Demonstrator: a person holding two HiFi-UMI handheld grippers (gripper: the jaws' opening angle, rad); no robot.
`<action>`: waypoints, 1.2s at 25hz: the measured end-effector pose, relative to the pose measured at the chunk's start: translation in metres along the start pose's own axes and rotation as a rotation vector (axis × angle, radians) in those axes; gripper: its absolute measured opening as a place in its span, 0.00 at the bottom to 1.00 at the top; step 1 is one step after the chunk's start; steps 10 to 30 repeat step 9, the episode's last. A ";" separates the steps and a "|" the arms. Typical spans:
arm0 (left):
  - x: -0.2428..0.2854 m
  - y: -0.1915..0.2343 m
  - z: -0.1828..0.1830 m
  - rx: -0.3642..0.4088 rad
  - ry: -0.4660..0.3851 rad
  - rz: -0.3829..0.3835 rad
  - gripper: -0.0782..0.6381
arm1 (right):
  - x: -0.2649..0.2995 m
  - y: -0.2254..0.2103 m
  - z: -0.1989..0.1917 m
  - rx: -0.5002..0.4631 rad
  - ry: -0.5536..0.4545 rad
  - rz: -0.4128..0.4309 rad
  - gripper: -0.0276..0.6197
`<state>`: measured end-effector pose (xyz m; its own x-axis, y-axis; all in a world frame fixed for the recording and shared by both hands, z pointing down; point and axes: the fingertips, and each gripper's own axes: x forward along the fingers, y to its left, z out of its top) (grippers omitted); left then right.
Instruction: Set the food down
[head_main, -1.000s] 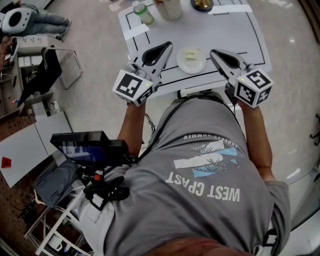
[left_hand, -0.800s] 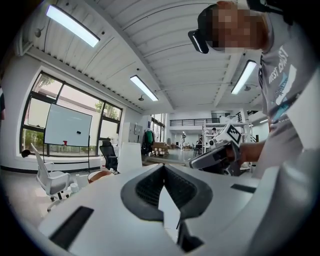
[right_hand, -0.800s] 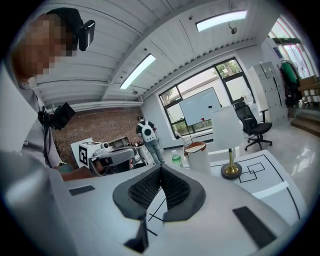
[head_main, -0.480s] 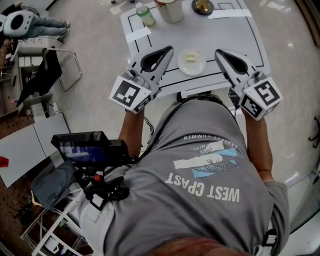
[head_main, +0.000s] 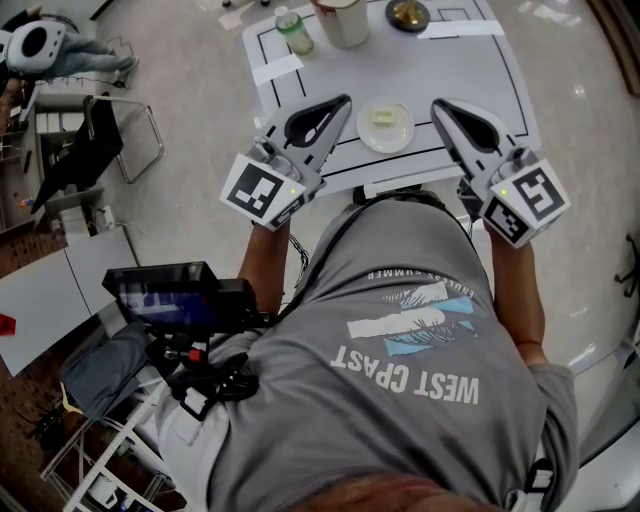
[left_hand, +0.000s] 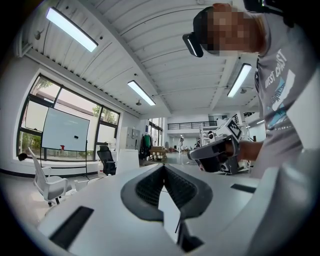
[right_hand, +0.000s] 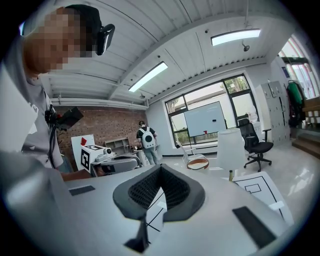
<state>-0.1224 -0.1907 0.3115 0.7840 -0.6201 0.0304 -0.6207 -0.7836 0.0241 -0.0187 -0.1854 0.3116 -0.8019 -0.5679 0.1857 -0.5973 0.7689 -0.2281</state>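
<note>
**A:** Where is the food?

**B:** The food is a small pale block lying on the white plate. The plate stands on the table, inside the black outline drawn on the white top.

**A:** And the tongs?

**B:** The left tongs hang just left of the plate and the right tongs just right of it. Both point away from the person, and neither touches the plate. Both are clenched on nothing: in each gripper view the ribbed pads meet at the tip with nothing between them.

**A:** How close is the table's edge?

**B:** On the person's side of the plate it is near, just past the black line, and the person's grey shirt comes right up to it.

**A:** Is there open room anywhere?

**B:** A strip of bare table shows between the plate and each pair of tongs. Beyond the plate the top is bare almost to the far edge. Standing there, well apart from the plate, are a bottle, a white cup and a round brass-coloured thing.

**A:** Anything flat in the way?

**B:** There is one strip of tape beyond the plate to the left. Left of the plate, past the table's side edge, the floor is open as far as a chair.
</note>
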 end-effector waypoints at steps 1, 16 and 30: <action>0.000 0.000 -0.001 -0.001 0.002 -0.003 0.12 | 0.001 0.000 -0.001 0.002 0.001 0.000 0.05; 0.000 0.001 -0.014 -0.011 0.018 -0.005 0.12 | 0.007 0.000 -0.009 0.015 0.003 0.007 0.05; 0.000 0.001 -0.014 -0.011 0.018 -0.005 0.12 | 0.007 0.000 -0.009 0.015 0.003 0.007 0.05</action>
